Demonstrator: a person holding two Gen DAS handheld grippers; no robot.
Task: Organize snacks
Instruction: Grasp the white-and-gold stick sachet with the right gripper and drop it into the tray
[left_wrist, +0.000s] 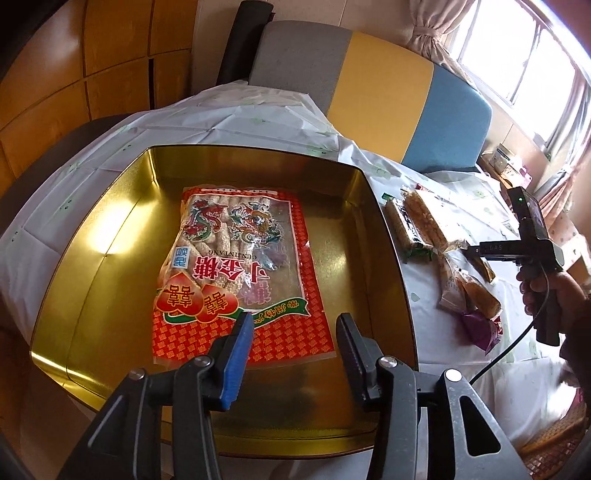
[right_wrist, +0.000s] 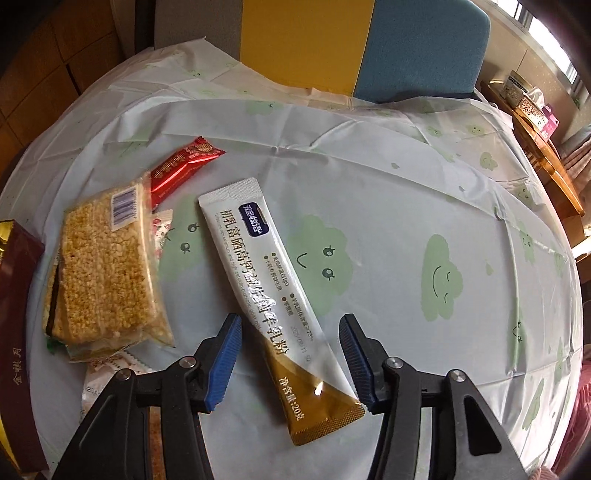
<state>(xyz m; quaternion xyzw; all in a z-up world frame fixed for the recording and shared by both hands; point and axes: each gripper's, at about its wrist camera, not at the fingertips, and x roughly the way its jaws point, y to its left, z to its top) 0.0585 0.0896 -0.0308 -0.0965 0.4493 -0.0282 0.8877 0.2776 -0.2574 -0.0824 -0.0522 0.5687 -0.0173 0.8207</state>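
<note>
Left gripper (left_wrist: 295, 325) stands partly open, empty, over the red candy bag (left_wrist: 236, 273) in the gold tin (left_wrist: 110, 229). Right gripper (right_wrist: 290, 328), half-open, straddles the white-and-gold powder sachet (right_wrist: 266, 277), its right pad touching the sachet's gold end.

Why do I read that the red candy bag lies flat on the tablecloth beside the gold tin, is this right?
Not quite. The red candy bag lies flat, but inside the gold tin, on its floor, not on the tablecloth beside it. The left wrist view shows this.
</note>
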